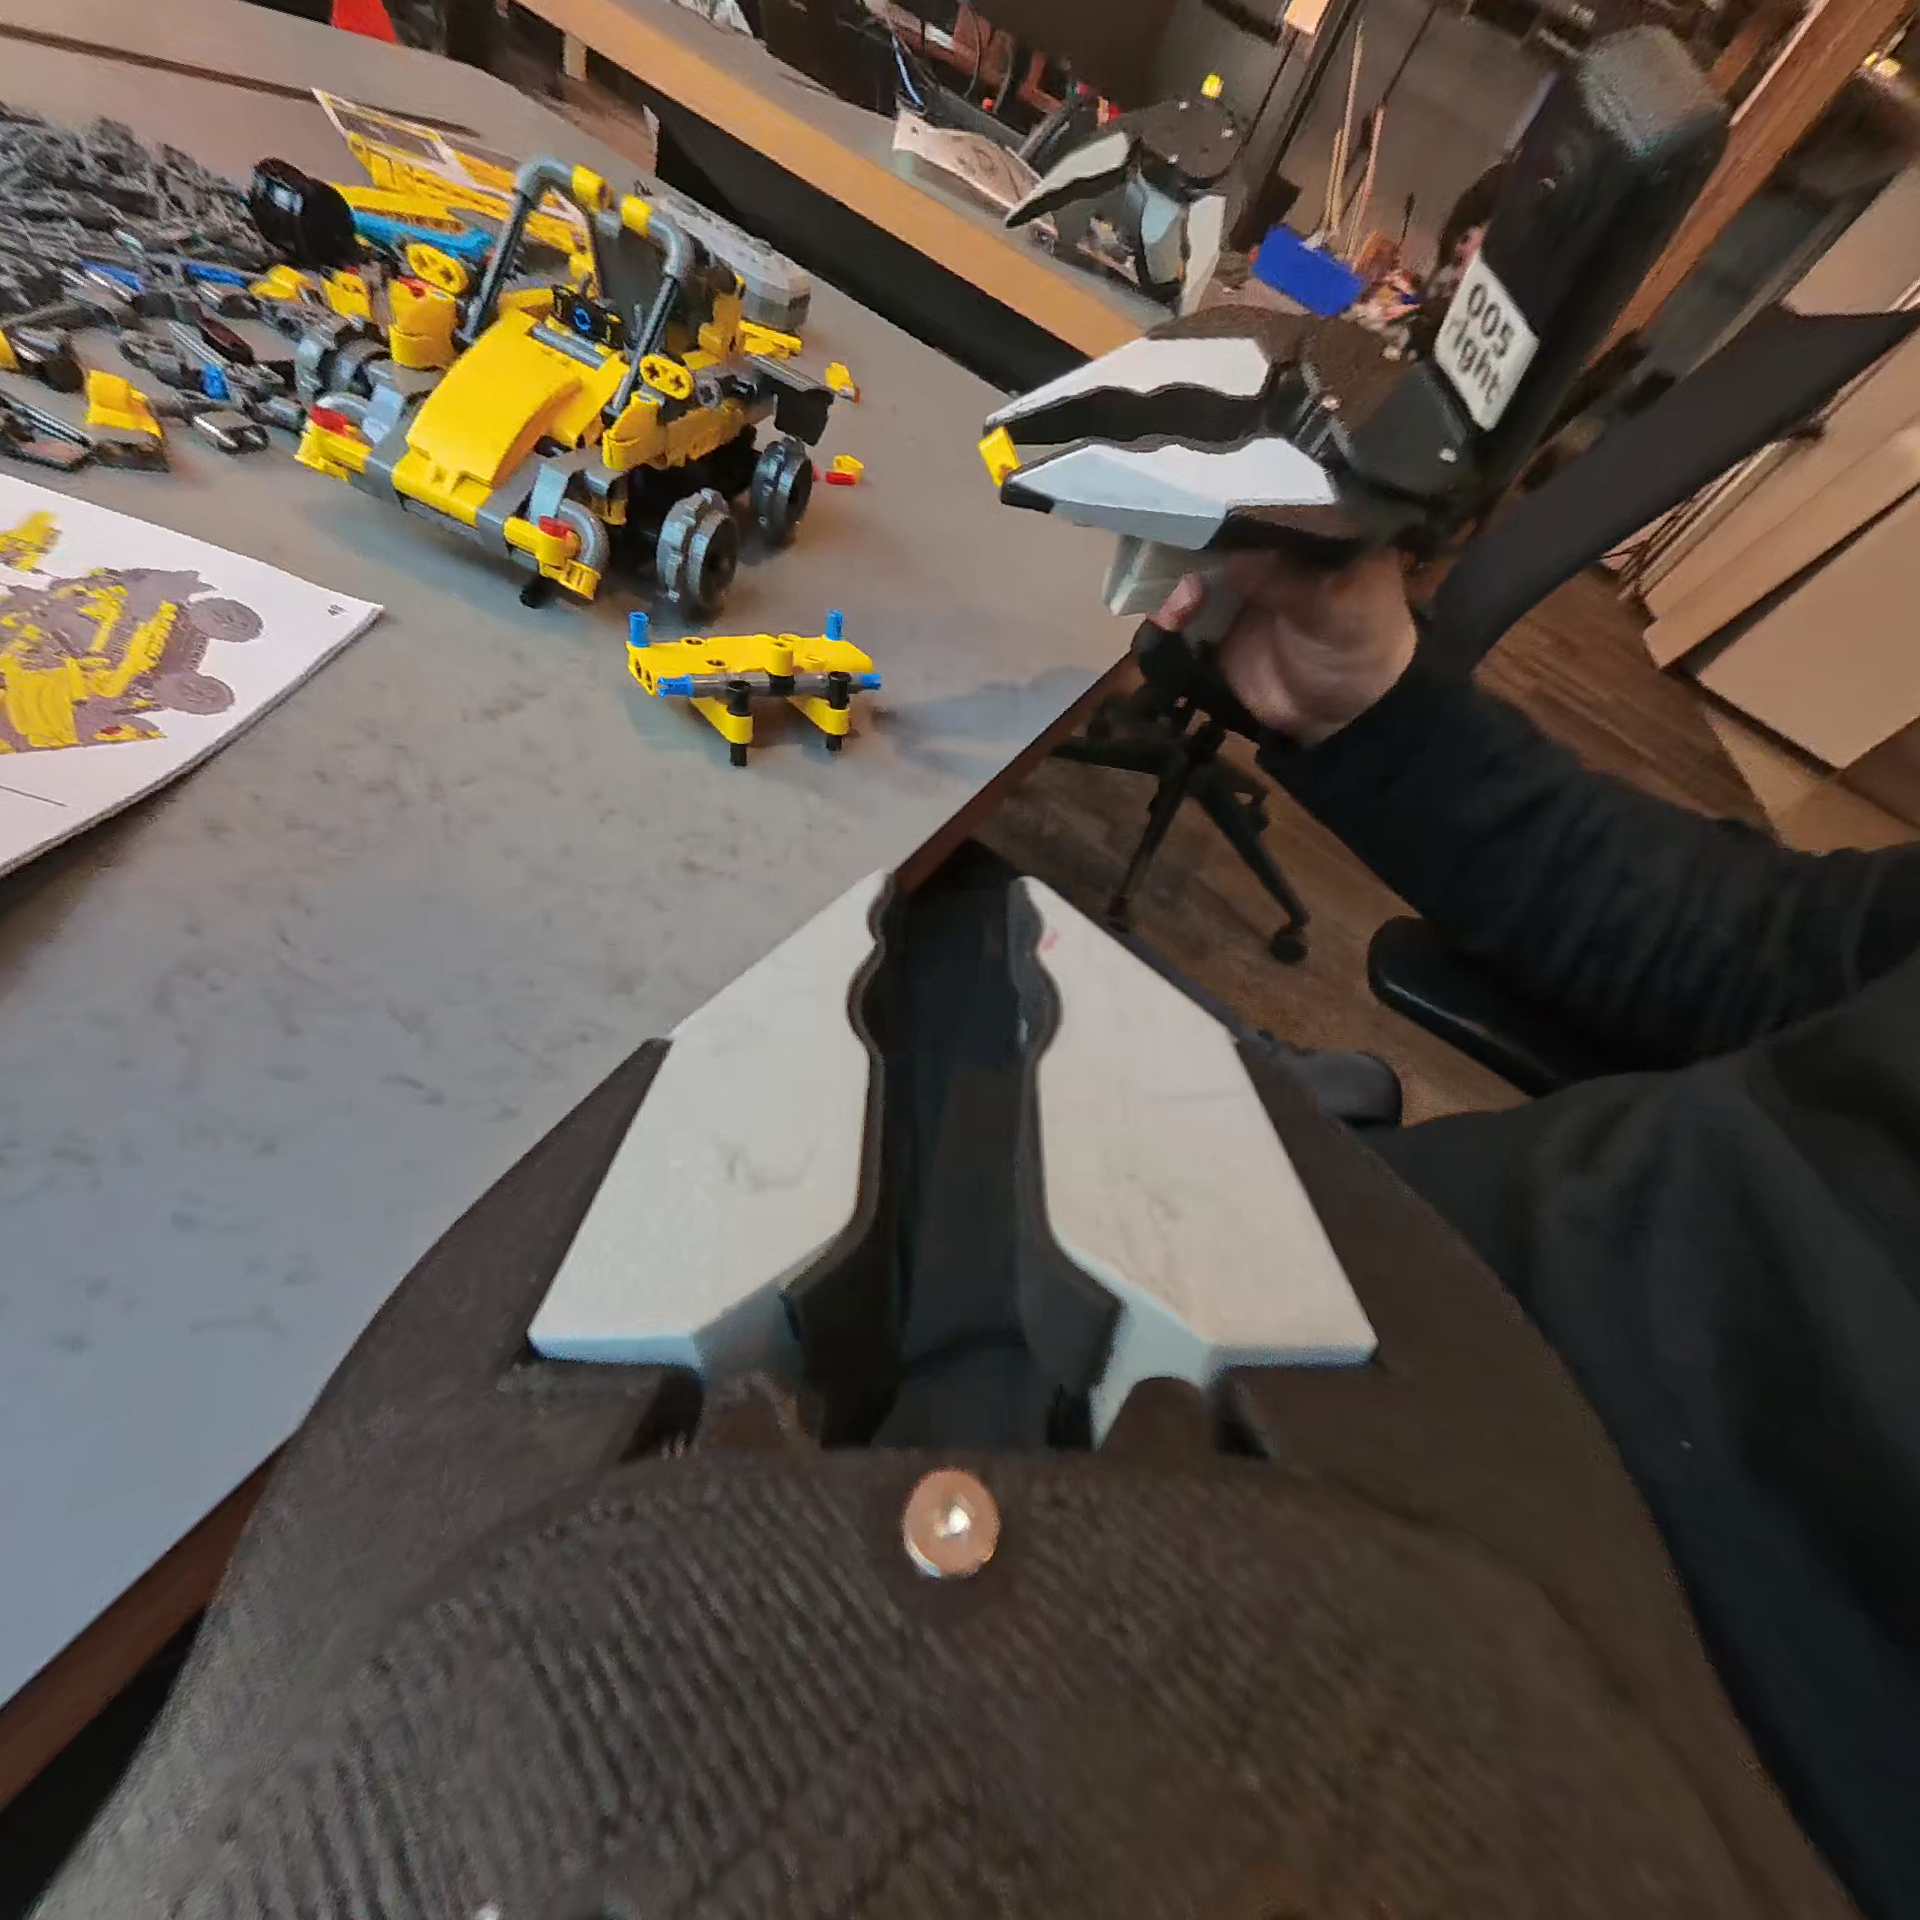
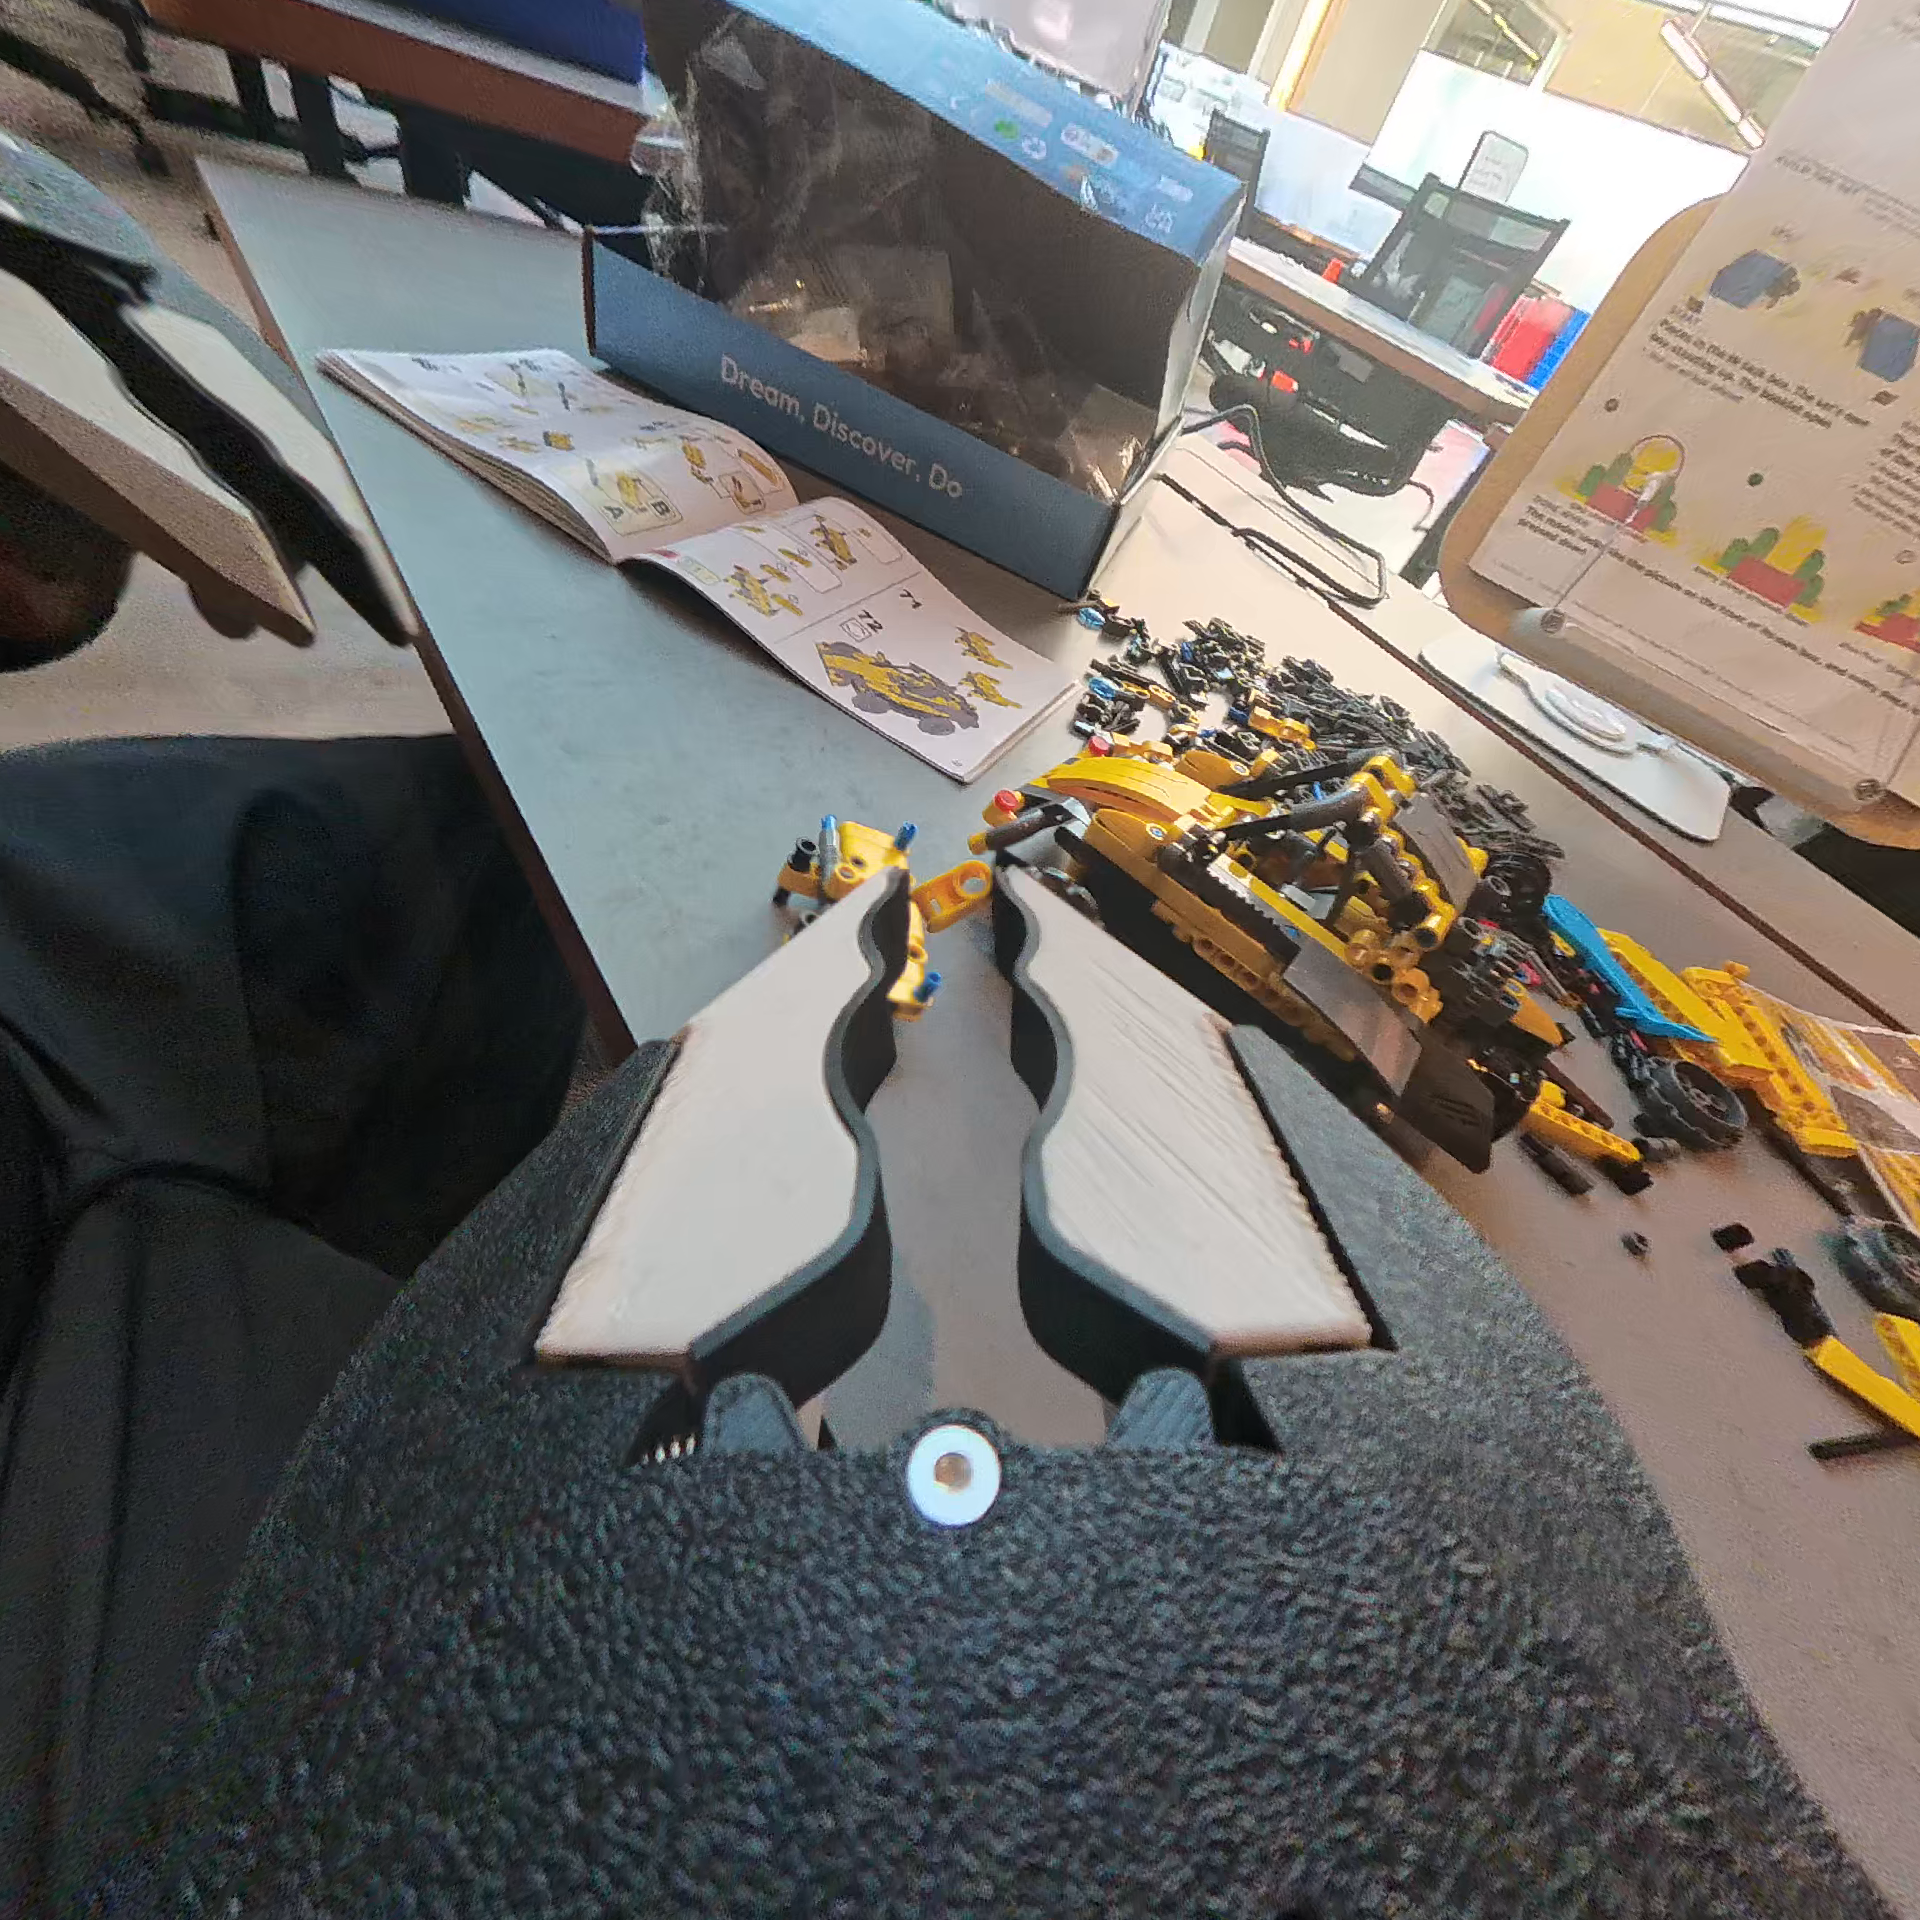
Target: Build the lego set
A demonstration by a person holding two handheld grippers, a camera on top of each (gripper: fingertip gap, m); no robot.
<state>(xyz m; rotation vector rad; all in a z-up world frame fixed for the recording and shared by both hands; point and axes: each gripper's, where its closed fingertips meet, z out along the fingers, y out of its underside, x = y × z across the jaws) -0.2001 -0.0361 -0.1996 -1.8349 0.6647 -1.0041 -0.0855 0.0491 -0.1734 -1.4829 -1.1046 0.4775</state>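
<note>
My right gripper (image 2: 948, 883) is shut on a small yellow holed brick piece (image 2: 961, 896), held above the grey table near its edge. In the left wrist view the same gripper (image 1: 1000, 462) shows the yellow piece (image 1: 995, 454) at its tips. A partly built yellow toy vehicle (image 2: 1268, 914) stands just beyond it and also shows in the left wrist view (image 1: 540, 416). A small yellow sub-assembly with blue pins (image 1: 748, 670) lies on the table in front of the vehicle. My left gripper (image 1: 956, 883) is open and empty over the table's near edge.
An open instruction booklet (image 2: 727, 540) lies beside a blue cardboard box (image 2: 914, 436). Loose dark, blue and yellow parts (image 2: 1299, 707) are piled behind the vehicle. A board with a printed sheet (image 2: 1714, 416) stands at the right. A black chair (image 1: 1455, 997) stands off the table edge. The tips of one gripper are about 15 centimeters away from the tips of the other.
</note>
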